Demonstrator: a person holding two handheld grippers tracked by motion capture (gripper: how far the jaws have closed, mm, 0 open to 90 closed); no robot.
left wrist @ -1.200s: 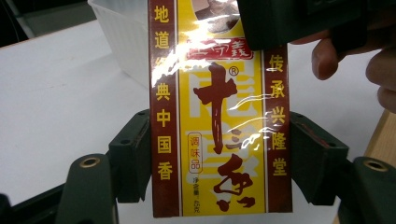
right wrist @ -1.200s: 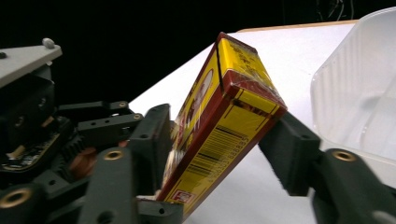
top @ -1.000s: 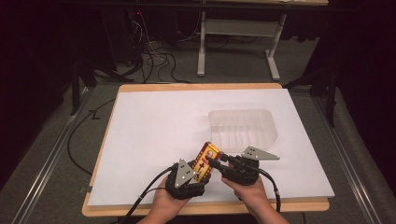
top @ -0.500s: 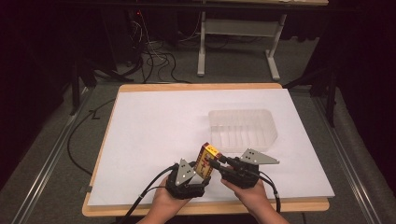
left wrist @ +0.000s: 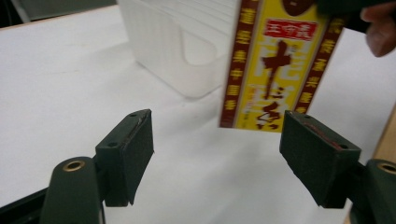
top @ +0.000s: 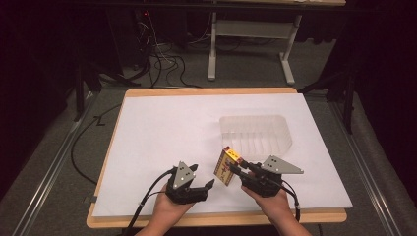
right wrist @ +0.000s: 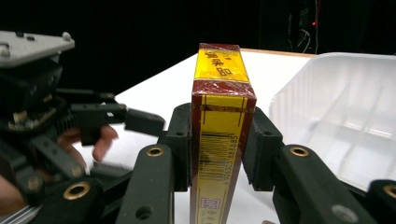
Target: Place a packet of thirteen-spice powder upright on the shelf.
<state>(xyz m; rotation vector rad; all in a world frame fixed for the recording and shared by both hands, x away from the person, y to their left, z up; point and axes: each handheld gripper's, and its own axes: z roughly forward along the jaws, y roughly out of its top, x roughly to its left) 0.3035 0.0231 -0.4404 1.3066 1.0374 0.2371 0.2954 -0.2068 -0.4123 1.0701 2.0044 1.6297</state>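
A yellow and red box [top: 224,164] with a barcode stands upright, lifted just off the white sheet, near the table's front edge. My right gripper [top: 235,170] is shut on the box [right wrist: 219,88], a pad pressed against each broad side. To its left, my left gripper [top: 204,175] is open; its jaws have just been opening and nothing is between them. In the left gripper view the box [left wrist: 275,70] hangs beyond the open left gripper [left wrist: 217,140], apart from both pads.
A clear plastic container [top: 255,133] sits just behind the box, right of centre. A white sheet [top: 162,128] covers the wooden table. Cables and a desk frame [top: 251,44] lie on the floor beyond the far edge.
The left gripper has let go of the box and drawn slightly back to the left. The right gripper keeps the box, now tilted more upright.
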